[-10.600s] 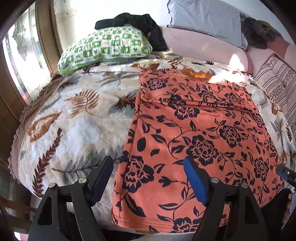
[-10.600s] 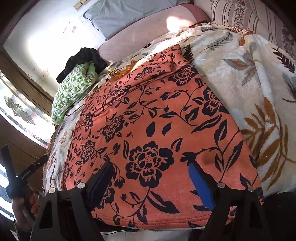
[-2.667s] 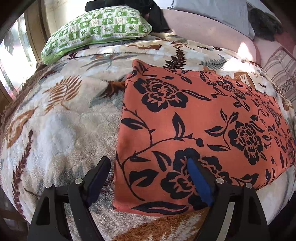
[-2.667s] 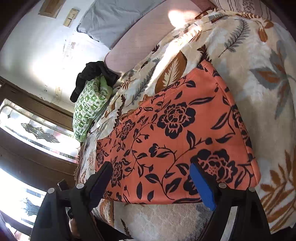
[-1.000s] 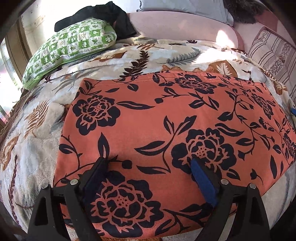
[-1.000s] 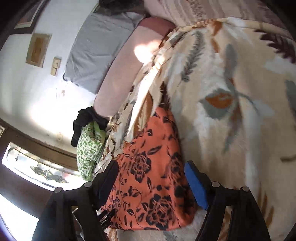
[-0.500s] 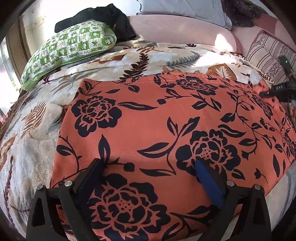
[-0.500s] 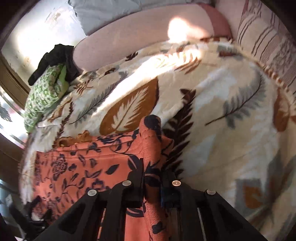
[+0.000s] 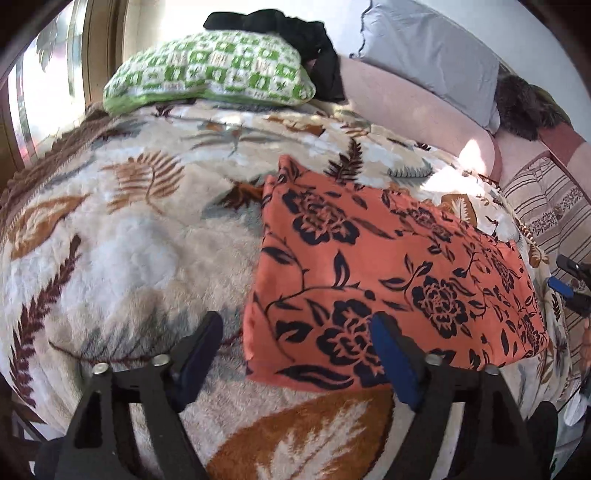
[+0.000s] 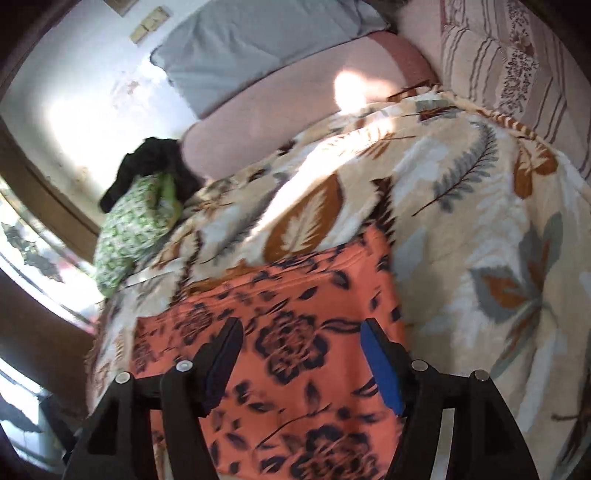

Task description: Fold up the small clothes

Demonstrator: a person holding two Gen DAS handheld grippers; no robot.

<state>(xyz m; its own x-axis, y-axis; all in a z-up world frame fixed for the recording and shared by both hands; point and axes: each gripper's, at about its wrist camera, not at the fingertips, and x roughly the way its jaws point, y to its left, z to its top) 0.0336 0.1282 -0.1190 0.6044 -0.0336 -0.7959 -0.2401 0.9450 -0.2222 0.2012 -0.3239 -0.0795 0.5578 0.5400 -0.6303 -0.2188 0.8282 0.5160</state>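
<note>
An orange cloth with black flowers (image 9: 388, 266) lies folded flat on the leaf-patterned blanket (image 9: 122, 258). My left gripper (image 9: 295, 350) hovers over the cloth's near left corner. Its jaws stand apart and are closing, with that corner between them and the pads not pressing it. The left finger is over the blanket and the right finger over the cloth. In the right wrist view, blurred, my right gripper (image 10: 301, 354) is above the orange cloth (image 10: 295, 354) near its right edge, its jaws opening and holding nothing. The right gripper (image 9: 569, 291) also shows at the left wrist view's right edge.
A green checked pillow (image 9: 210, 70) with a black garment (image 9: 295, 29) behind it lies at the far left. A grey pillow (image 9: 432, 59) and a pink bolster (image 9: 406, 107) line the back, with a striped cushion (image 9: 546, 210) at right. A window (image 9: 33, 92) is on the left.
The right gripper, shut on a raised edge of the cloth half a second ago, has let go and pulled back. The left gripper has shifted left to the cloth's left corner.
</note>
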